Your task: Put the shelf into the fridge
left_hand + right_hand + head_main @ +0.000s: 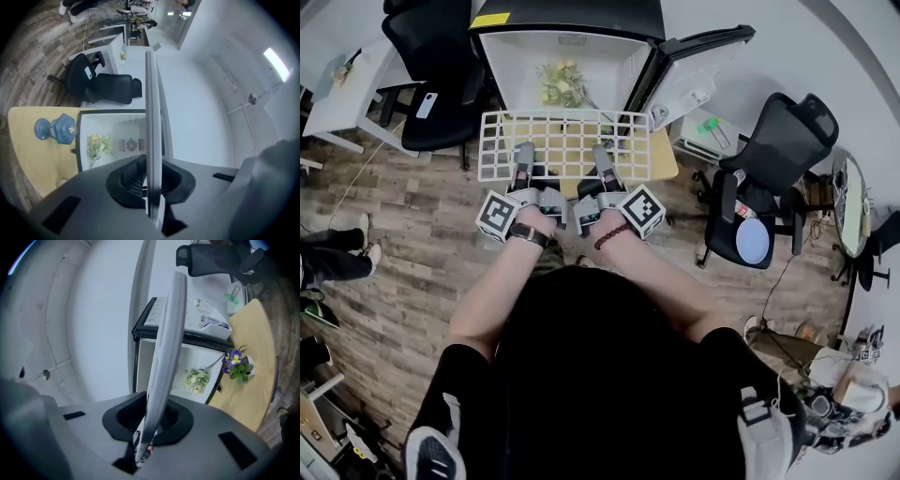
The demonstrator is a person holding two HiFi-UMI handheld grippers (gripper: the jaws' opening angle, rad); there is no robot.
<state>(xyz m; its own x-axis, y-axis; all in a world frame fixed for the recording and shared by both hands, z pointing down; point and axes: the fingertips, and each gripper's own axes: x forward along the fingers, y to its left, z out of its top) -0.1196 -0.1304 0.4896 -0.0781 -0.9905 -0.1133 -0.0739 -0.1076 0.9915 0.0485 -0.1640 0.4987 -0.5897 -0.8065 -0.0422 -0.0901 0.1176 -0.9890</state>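
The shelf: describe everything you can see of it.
The shelf is a white rectangular wire grid, seemingly coated metal. It is held roughly level in front of the open fridge, not yet inside, over a yellow table. The left tongs and right tongs each clamp its near edge; nothing else visibly touches it.

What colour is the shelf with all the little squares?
White. The shelf shows best in the head view.

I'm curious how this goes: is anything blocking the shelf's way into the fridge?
Nothing stands between the shelf and the open fridge; only a flower bunch lies inside, which may get in its way.
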